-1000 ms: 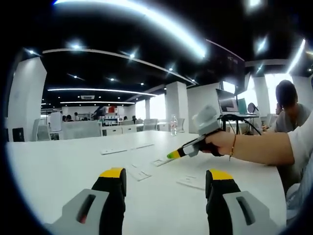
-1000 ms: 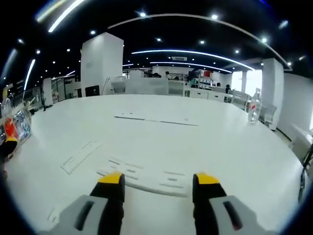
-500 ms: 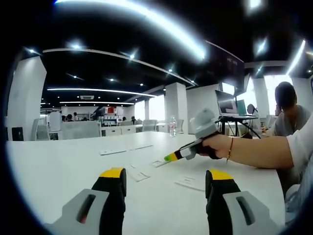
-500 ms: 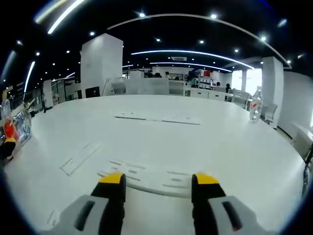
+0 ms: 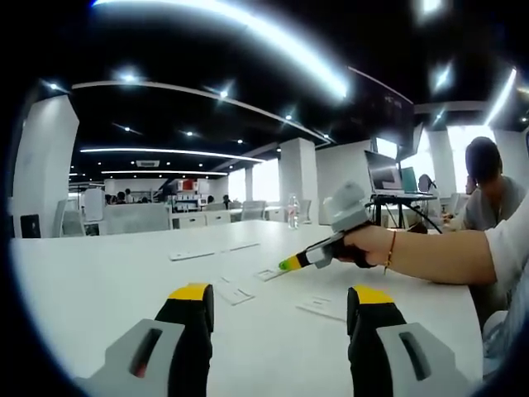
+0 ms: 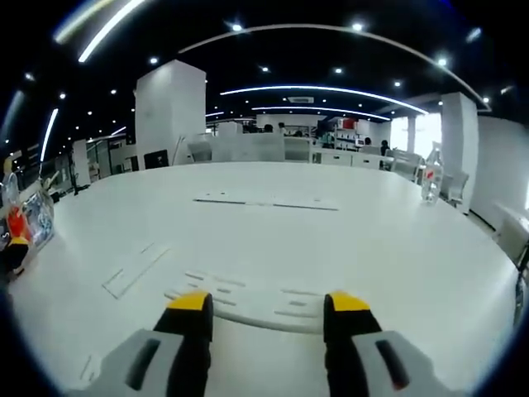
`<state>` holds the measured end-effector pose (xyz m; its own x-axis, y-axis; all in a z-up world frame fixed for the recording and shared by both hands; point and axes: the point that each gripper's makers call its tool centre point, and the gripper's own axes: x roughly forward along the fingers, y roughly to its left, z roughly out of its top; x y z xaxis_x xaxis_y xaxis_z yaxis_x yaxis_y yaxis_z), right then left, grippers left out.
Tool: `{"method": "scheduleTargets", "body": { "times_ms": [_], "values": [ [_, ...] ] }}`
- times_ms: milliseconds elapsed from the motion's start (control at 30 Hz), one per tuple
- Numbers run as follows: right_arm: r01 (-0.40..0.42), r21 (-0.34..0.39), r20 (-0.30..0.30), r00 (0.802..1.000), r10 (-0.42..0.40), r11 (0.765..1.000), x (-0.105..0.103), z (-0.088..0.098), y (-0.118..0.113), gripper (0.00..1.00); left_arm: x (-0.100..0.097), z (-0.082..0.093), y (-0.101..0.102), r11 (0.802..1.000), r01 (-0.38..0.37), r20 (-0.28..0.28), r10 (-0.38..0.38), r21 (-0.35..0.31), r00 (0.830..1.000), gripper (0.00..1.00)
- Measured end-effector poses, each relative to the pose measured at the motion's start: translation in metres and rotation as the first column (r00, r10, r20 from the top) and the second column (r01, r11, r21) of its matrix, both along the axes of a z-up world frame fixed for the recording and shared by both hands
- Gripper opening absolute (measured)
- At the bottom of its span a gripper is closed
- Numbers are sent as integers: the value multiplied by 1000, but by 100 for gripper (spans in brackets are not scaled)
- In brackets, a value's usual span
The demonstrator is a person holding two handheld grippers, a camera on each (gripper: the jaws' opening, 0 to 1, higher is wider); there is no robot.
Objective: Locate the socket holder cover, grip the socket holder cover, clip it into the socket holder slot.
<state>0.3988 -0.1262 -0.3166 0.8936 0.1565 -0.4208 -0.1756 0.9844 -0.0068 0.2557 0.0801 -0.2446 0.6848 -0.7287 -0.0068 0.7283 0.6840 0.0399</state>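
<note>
My right gripper (image 6: 268,304) is open, low over the white table (image 6: 380,248). A long white slotted strip (image 6: 248,291) lies flat just beyond its yellow tips, crosswise to the jaws. A narrower white strip (image 6: 136,268) lies to its left. In the left gripper view, the right gripper (image 5: 289,263) comes in from the right in a person's hand, its tip just above a small white flat piece (image 5: 269,274). My left gripper (image 5: 281,296) is open with nothing in it. Two more white flat pieces (image 5: 235,294) (image 5: 324,308) lie ahead of it.
A long thin white strip (image 6: 264,202) lies farther out across the table. A water bottle (image 6: 427,184) stands at the far right edge. Colourful packets (image 6: 18,227) sit at the left edge. A laptop on a stand (image 5: 384,172) and a seated person (image 5: 488,186) are at the right.
Almost nothing: in the left gripper view the right gripper's tip wavered slightly left and back. The pieces on the table have not moved.
</note>
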Motion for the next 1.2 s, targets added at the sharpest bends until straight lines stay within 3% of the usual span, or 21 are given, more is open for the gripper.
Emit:
{"method": "scheduleTargets", "body": {
  "times_ms": [333,767,1200],
  "values": [
    [2,2,4,1000,-2,1000,1,0,2,53,0,0,-2,1000,-1,0,1,0,1000,65],
    [-35,-2,3,999,35,999,1,1,23,50,2,0,0,1000,-6,-3,6,0,1000,65],
    [-36,-3,1,999,36,999,2,1,23,50,4,1,0,1000,-5,-2,5,1,1000,65]
  ]
}}
